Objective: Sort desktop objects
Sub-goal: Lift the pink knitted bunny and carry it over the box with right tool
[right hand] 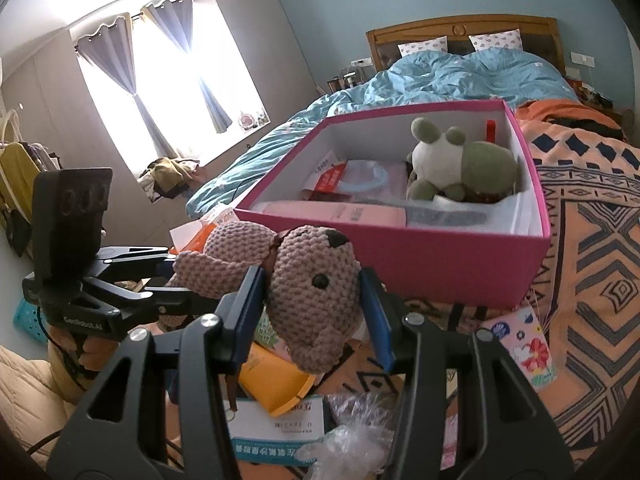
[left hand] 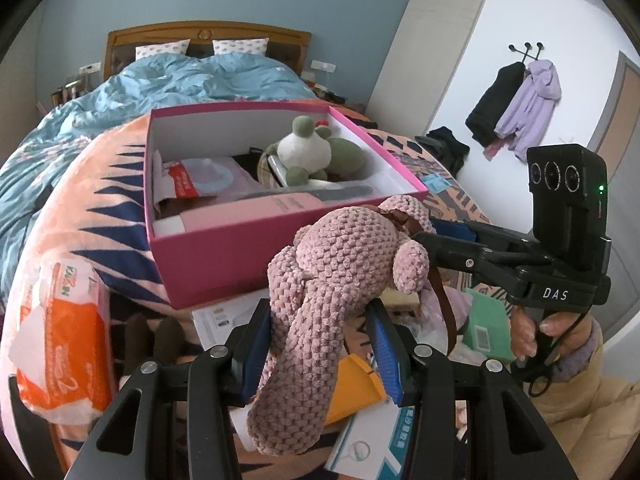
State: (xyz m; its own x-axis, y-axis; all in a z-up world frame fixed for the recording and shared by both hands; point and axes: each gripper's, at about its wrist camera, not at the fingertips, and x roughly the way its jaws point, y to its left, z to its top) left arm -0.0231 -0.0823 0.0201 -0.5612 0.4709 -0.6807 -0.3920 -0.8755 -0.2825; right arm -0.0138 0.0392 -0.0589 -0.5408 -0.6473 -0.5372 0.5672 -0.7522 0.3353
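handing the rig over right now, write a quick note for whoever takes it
Left gripper: shut on the pink knitted toy, at its body.
Right gripper: shut on the same toy's head; both hold it in the air, in front of the pink box.
Done: green frog toy and some packets are already in the box.
Left: put the knitted toy in the box, then sort the yellow envelope, white cartons and plastic wrap lying below on the blanket.

The left gripper clamps a pink crocheted plush toy just in front of the open magenta cardboard box. The right gripper grips the toy's head (also beside that box).
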